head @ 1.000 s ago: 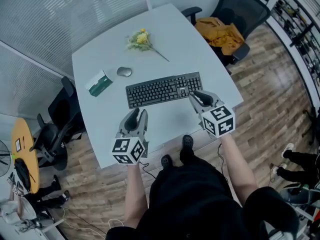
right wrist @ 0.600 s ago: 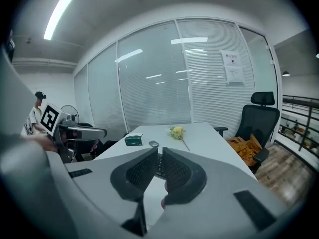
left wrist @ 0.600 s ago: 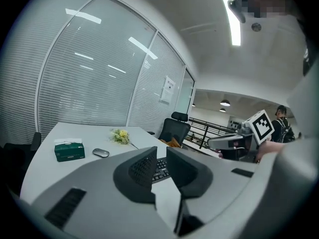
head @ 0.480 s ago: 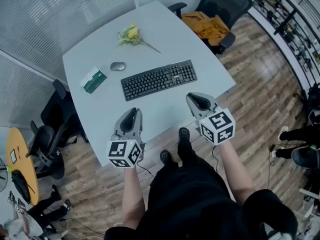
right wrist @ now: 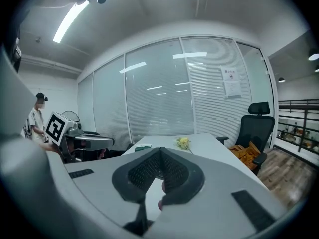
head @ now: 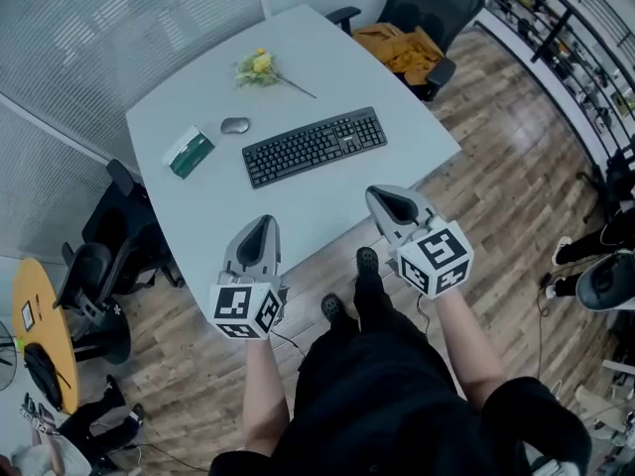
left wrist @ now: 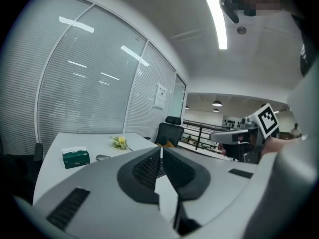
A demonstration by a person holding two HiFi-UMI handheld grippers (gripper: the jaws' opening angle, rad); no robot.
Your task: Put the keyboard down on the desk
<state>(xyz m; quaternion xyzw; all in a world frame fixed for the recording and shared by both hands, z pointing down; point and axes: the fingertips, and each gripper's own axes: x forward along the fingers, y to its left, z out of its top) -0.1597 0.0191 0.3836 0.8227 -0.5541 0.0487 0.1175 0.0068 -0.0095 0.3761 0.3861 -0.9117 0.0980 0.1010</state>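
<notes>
"White desk (head: 189, 201), blinds behind. Where's the keyboard (head: 315, 146)?"

"Flat on the desk's middle, nothing touching it."

"And the claws?"

"Both at the desk's near edge. Left gripper (head: 264, 224): jaws just been closing, now together, nothing between. Right gripper (head: 383, 199): pressed together, empty."

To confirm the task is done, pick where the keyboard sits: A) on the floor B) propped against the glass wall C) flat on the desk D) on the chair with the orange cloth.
C: the keyboard lies flat on the desk, near the mouse.
</notes>
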